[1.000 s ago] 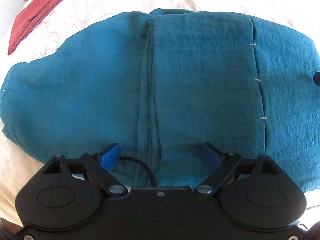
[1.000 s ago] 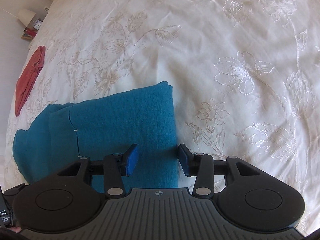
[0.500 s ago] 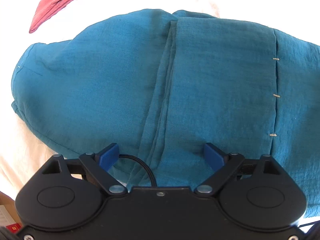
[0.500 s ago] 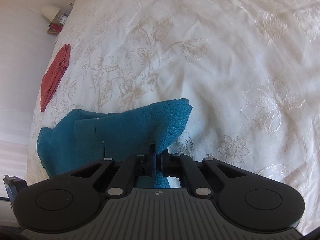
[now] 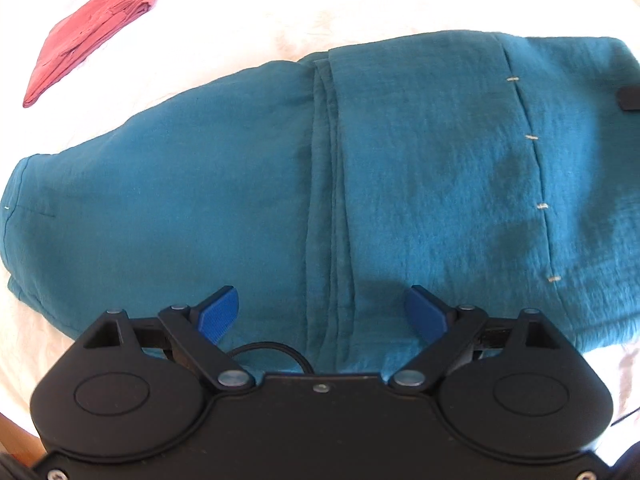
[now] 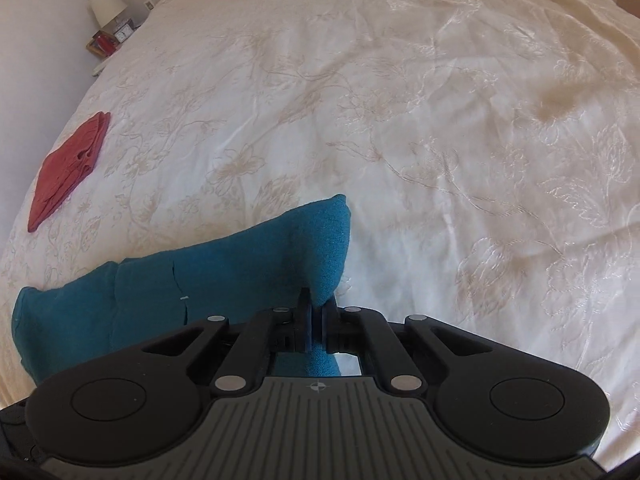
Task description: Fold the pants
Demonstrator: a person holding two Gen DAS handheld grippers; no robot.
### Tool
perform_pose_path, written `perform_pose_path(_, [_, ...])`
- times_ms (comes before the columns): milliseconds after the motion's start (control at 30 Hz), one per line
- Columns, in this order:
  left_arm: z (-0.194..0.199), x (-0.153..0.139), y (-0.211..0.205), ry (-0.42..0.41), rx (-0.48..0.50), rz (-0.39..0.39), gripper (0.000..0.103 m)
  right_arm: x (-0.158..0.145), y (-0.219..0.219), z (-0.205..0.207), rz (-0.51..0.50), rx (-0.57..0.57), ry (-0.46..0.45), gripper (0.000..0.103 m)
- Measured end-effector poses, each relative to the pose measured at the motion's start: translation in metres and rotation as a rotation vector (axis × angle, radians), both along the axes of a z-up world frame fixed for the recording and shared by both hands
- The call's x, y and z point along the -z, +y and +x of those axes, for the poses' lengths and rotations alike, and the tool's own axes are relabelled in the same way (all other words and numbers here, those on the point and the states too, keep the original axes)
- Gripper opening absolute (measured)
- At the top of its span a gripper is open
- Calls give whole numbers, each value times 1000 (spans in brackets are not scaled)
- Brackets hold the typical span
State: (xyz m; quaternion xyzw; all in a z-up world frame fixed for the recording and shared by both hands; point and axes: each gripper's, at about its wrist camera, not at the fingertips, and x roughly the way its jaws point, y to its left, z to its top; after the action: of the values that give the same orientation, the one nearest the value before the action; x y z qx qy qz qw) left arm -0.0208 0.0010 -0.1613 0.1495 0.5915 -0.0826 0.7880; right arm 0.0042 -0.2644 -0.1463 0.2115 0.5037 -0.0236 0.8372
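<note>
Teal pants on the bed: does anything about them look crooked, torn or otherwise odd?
No damage shows. The teal pants lie partly folded on the white bedspread, but one end is pinched up off it by the shut right gripper. The left gripper hangs open above them. The red garment lies folded apart.

Teal pants (image 5: 400,184) lie folded, one end lifted.

A home bedroom. A bed (image 6: 440,120) spread with a cream coverlet embroidered with flowers fills the view beyond the fingers. Far ahead and left of the fingers, a bedside shelf (image 6: 105,46) against the wall carries a small white lamp (image 6: 106,4) and a clock (image 6: 123,32).
</note>
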Motion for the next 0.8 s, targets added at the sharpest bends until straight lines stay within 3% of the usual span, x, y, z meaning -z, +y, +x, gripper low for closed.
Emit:
perform_pose_path(67, [-4, 1, 1, 3, 3, 9, 92, 15, -2, 3, 40, -15, 36, 9])
perform_pose_path(133, [-5, -1, 4, 6, 0, 8, 92, 15, -1, -4, 27, -7, 55, 20])
perform_pose_path(233, [-5, 0, 12, 17, -20, -2, 92, 15, -5, -27, 61, -14, 51, 25])
perform_pose_path(467, [2, 15, 27, 52, -41, -1, 92, 34, -9, -89, 220, -9, 158, 26])
perform_pose_path(667, [4, 16, 21, 50, -30, 23, 93, 45, 2, -106, 279, 24, 189, 31])
perform_pose_path(700, [4, 15, 21, 51, -30, 26, 93, 44, 3, -105, 287, 26, 188, 29])
perform_pose_path(800, [13, 10, 4, 54, -40, 32, 92, 33, 7, -105, 233, -4, 173, 13])
